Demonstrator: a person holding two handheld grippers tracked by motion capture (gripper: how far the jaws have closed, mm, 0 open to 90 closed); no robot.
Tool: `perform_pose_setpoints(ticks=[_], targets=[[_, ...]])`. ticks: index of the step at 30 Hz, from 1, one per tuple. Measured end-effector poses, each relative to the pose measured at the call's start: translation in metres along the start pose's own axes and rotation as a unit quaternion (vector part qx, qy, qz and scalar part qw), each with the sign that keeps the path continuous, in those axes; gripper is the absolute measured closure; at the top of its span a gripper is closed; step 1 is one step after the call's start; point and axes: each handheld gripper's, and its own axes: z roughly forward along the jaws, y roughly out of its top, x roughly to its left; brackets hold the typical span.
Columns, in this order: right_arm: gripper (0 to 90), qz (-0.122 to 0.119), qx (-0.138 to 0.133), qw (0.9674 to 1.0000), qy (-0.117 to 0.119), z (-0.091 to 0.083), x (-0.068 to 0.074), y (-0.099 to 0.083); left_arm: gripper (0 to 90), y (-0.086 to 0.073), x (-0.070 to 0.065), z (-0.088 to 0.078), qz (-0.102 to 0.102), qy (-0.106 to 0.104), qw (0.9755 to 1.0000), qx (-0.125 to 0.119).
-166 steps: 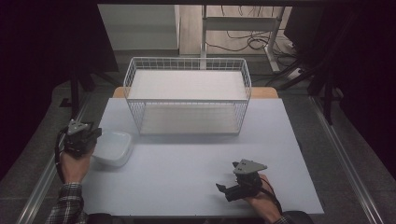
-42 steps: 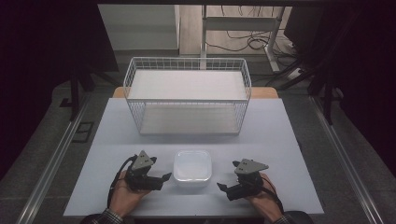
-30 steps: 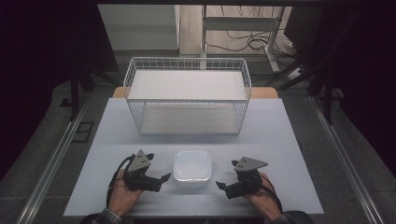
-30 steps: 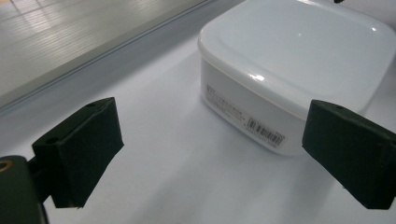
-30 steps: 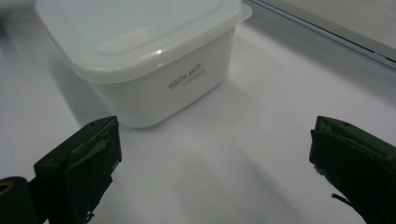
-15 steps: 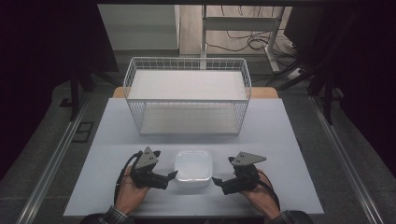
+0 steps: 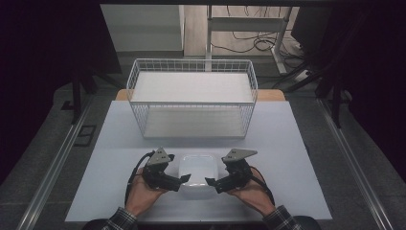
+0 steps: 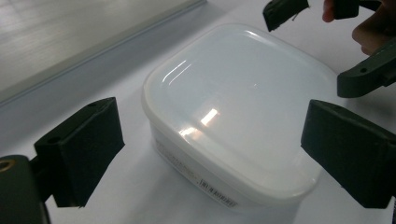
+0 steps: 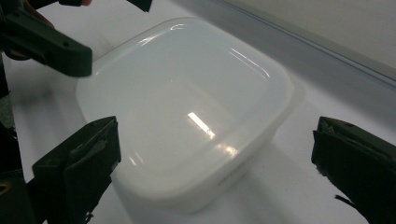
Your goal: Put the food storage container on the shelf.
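Observation:
A white translucent lidded plastic container [image 7: 198,173] stands on the table near the front edge, between both hands. My left gripper [image 7: 183,182] is at its left side, open. In the left gripper view the container [image 8: 233,107] lies between and just beyond the spread black jaws of the left gripper [image 8: 212,149], and nothing is held. My right gripper [image 7: 210,182] is at the container's right side, also open. In the right gripper view the container [image 9: 187,102] sits between the wide jaws of the right gripper [image 9: 215,161]. Whether the jaws touch the container I cannot tell.
A white wire basket [image 7: 191,81] with a white floor stands at the back middle of the pale table [image 7: 287,143]. Bare tabletop lies between the basket and the container. The table's front edge runs just behind the person's wrists [image 7: 268,206].
The left hand carried the container from the table's left edge to the front middle. Over the last second both grippers closed in on its two sides.

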Motion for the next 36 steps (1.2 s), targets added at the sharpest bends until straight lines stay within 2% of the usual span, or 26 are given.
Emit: perform_pose_setpoints(ticks=[2, 3, 4, 5, 7, 8, 11, 13, 14, 15, 17, 18, 19, 20, 21, 22, 24, 25, 27, 28, 29, 30, 31, 36], targets=[[1.1, 0.004, 0.011, 0.9999, 0.007, 0.011, -0.003, 0.004, 4.0, -0.001, 0.002, 0.007, -0.004, -0.007, 0.9999, 0.014], [1.1, 0.004, 0.011, 0.9999, 0.007, 0.011, -0.003, 0.004, 4.0, -0.002, 0.003, 0.010, -0.017, -0.019, 0.9996, 0.015], [0.5, 0.021, 0.017, 0.9994, 0.021, 0.015, -0.004, 0.005, 4.1, -0.004, 0.004, 0.012, -0.035, -0.039, 0.9985, 0.014], [0.5, 0.021, 0.017, 0.9994, 0.021, 0.015, -0.004, 0.005, 5.2, -0.004, 0.004, 0.012, -0.035, -0.039, 0.9985, 0.014], [2.8, 0.026, 0.022, 0.9992, 0.022, 0.014, -0.003, 0.004, 6.2, -0.005, 0.002, 0.011, -0.037, -0.056, 0.9976, 0.019], [4.5, 0.041, 0.033, 0.9979, 0.037, 0.012, -0.001, 0.002, 7.6, -0.006, -0.001, 0.010, -0.043, -0.056, 0.9971, 0.027], [5.0, 0.052, 0.040, 0.9971, 0.038, 0.011, 0.001, 0.000, 10.3, -0.006, -0.006, 0.007, -0.054, -0.051, 0.9967, 0.032], [8.9, 0.049, 0.043, 0.9975, 0.028, 0.006, 0.004, 0.000, 18.8, -0.008, -0.009, 0.002, -0.068, -0.048, 0.9960, 0.033], [18.0, 0.054, 0.042, 0.9975, 0.020, -0.001, 0.004, -0.001, 27.6, -0.009, -0.010, -0.001, -0.071, -0.044, 0.9960, 0.031], [18.0, 0.054, 0.042, 0.9975, 0.020, -0.001, 0.004, -0.001, 27.6, -0.010, -0.011, -0.004, -0.074, -0.041, 0.9960, 0.028], [31.6, 0.081, 0.037, 0.9959, 0.018, -0.009, 0.004, -0.004, 38.1, -0.011, -0.011, -0.010, -0.082, -0.028, 0.9960, 0.017], [48.0, 0.101, 0.025, 0.9944, 0.019, -0.016, 0.002, -0.006, 43.9, -0.012, -0.010, -0.011, -0.093, -0.032, 0.9950, 0.018], [52.9, 0.110, 0.023, 0.9935, 0.021, -0.020, 0.001, -0.006, 47.4, -0.013, -0.007, -0.013, -0.101, -0.037, 0.9942, 0.011], [52.9, 0.110, 0.023, 0.9935, 0.021, -0.020, 0.001, -0.006, 50.7, -0.013, -0.007, -0.013, -0.101, -0.037, 0.9942, 0.011], [57.1, 0.122, 0.022, 0.9920, 0.027, -0.022, -0.001, -0.007, 50.7, -0.013, -0.007, -0.015, -0.106, -0.037, 0.9937, 0.007], [63.3, 0.150, 0.013, 0.9880, 0.033, -0.026, -0.005, -0.008, 58.2, -0.012, -0.007, -0.018, -0.111, -0.033, 0.9932, 0.002], [65.8, 0.156, 0.008, 0.9873, 0.032, -0.027, -0.005, -0.008, 61.0, -0.011, -0.008, -0.019, -0.109, -0.027, 0.9937, 0.002], [69.5, 0.152, 0.000, 0.9880, 0.025, -0.029, -0.005, -0.006, 65.6, -0.010, -0.009, -0.021, -0.107, -0.022, 0.9940, 0.002], [71.5, 0.148, -0.004, 0.9888, 0.018, -0.030, -0.003, -0.005, 67.6, -0.009, -0.010, -0.023, -0.107, -0.007, 0.9942, -0.002], [77.5, 0.141, -0.010, 0.9900, 0.005, -0.031, -0.001, -0.004, 74.8, -0.009, -0.011, -0.025, -0.111, 0.006, 0.9938, -0.006], [77.6, 0.135, -0.014, 0.9908, -0.003, -0.031, 0.001, -0.004, 78.1, -0.009, -0.011, -0.025, -0.102, 0.015, 0.9946, -0.006], [77.7, 0.122, -0.011, 0.9924, -0.011, -0.029, 0.002, -0.004, 78.1, -0.009, -0.011, -0.024, -0.104, 0.020, 0.9944, -0.007], [77.7, 0.119, -0.015, 0.9926, -0.019, -0.028, 0.004, -0.004, 78.1, -0.009, -0.010, -0.024, -0.109, 0.019, 0.9938, -0.008], [77.8, 0.109, -0.022, 0.9933, -0.031, -0.027, 0.005, -0.002, 78.2, -0.010, -0.009, -0.024, -0.115, 0.022, 0.9930, -0.014]])
